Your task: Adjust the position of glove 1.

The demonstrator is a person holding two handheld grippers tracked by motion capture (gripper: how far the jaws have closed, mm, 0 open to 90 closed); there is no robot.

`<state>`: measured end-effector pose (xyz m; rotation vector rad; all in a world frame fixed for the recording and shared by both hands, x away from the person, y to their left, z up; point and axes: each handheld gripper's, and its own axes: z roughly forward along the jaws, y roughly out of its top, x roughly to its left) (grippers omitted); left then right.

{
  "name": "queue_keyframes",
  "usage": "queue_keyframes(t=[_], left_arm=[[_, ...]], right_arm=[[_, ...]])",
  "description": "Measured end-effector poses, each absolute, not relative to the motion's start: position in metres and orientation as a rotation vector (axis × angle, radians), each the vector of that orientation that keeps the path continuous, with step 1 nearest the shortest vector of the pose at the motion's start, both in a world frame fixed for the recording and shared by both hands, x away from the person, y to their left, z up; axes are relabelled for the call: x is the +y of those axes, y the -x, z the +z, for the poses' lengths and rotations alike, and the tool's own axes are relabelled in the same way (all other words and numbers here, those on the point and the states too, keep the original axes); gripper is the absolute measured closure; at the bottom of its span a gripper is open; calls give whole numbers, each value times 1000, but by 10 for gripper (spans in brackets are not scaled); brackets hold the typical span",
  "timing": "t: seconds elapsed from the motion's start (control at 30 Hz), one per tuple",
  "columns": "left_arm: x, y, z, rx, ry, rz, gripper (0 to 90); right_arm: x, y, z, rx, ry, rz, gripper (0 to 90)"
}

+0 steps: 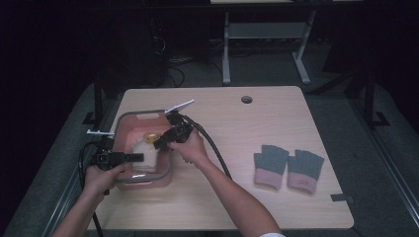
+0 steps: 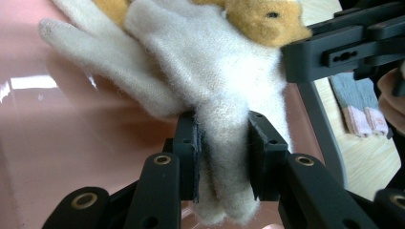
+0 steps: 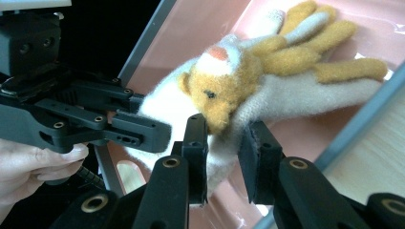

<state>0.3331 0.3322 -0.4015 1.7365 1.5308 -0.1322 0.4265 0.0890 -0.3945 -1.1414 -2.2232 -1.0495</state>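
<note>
Clamping my left fingers [image 2: 223, 157] on the white glove [image 2: 210, 81] inside the pink tub [image 1: 129, 121], I hold my right fingers [image 3: 224, 157] loose around its cuff, pads not pressing.

Dim overhead view, glare close-up

A pair of grey gloves with pink cuffs [image 1: 288, 168] lies flat on the right part of the light wooden surface [image 1: 232, 192], side by side and just touching, fingers pointing away from the person. A round cable hole [image 1: 246, 99] sits near the far edge. A small dark tab [image 1: 342, 198], perhaps tape, lies at the near right corner. Beyond, a grey desk frame [image 1: 264, 44] stands on the dark floor among cables [image 1: 173, 69].
</note>
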Motion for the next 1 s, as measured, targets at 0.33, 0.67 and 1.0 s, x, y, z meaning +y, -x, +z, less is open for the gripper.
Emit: queue_keyframes(t=[0.33, 0.67, 1.0], left_arm=[[329, -335, -403, 1590, -1776, -126, 683], [326, -336, -405, 1628, -1832, -113, 623], [334, -336, -398, 1629, -1821, -60, 599]], right_arm=[[75, -426, -387, -2212, 1170, -1099, 732], [68, -424, -382, -2210, 1163, -1122, 732], [62, -423, -380, -2197, 1153, -1144, 731]])
